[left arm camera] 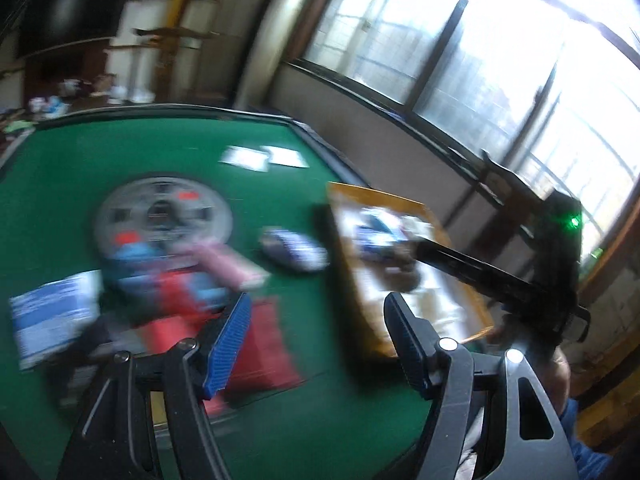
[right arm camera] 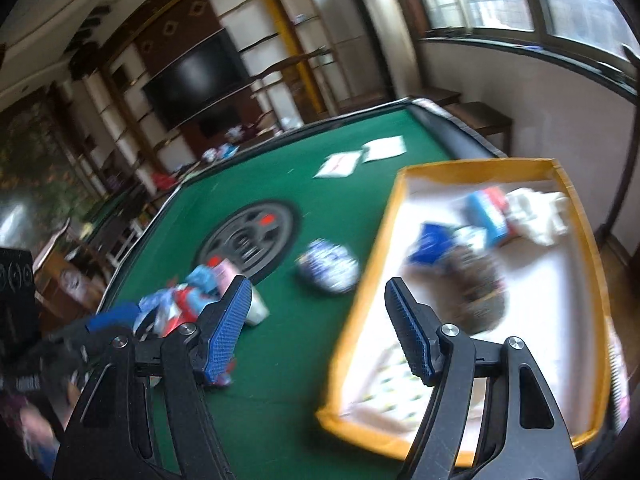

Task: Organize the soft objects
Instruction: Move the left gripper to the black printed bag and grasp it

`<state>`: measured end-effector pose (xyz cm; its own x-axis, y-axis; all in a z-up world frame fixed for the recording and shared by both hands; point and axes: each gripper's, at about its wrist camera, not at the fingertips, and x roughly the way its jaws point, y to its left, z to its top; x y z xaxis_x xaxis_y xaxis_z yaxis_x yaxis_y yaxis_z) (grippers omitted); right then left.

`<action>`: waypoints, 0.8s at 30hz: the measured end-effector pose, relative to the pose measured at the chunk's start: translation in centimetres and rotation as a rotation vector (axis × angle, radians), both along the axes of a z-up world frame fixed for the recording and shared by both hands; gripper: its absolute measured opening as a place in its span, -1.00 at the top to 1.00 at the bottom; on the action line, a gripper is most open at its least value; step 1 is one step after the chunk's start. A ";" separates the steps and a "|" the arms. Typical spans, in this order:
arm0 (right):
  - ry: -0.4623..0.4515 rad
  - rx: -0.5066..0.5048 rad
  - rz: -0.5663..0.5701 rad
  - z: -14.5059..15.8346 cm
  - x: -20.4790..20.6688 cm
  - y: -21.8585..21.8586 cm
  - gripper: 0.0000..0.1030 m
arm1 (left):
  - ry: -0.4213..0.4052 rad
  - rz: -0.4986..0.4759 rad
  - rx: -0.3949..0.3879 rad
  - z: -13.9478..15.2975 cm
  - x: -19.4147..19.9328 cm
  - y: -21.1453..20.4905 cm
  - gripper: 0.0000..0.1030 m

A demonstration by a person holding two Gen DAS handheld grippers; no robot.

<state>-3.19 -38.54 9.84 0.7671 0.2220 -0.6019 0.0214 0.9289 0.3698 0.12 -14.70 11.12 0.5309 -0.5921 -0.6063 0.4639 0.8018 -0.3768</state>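
Observation:
Both views are motion-blurred. A yellow-rimmed tray (right arm camera: 576, 216) stands at the right of the green table and holds several soft items: a white cloth (right arm camera: 536, 212), a blue-and-red packet (right arm camera: 488, 208) and a brown furry thing (right arm camera: 480, 284). A blue-and-white pouch (right arm camera: 328, 266) lies on the felt left of the tray; it also shows in the left wrist view (left arm camera: 294, 250). A heap of red, blue and pink soft items (left arm camera: 180, 280) lies at the left. My left gripper (left arm camera: 316, 340) is open and empty above the table. My right gripper (right arm camera: 318, 328) is open and empty above the tray's near left rim.
A grey round hub (left arm camera: 162, 216) sits in the middle of the green table (left arm camera: 280, 432). Two white cards (right arm camera: 364, 156) lie at the far side. A blue-and-white booklet (left arm camera: 52, 320) lies at the left. Windows and a wall stand to the right.

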 end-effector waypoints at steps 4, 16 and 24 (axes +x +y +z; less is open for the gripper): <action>0.017 -0.006 0.060 -1.2 0.1 2.9 -0.36 | -0.020 0.119 0.049 -0.6 -0.4 8.0 -0.46; 0.049 0.008 0.084 -3.2 -1.1 4.2 -0.36 | 0.147 0.195 0.055 -7.7 5.4 16.0 -0.46; 0.057 0.027 0.090 -3.7 -1.4 4.1 -0.36 | 0.235 0.118 0.020 -9.3 2.7 16.3 -0.46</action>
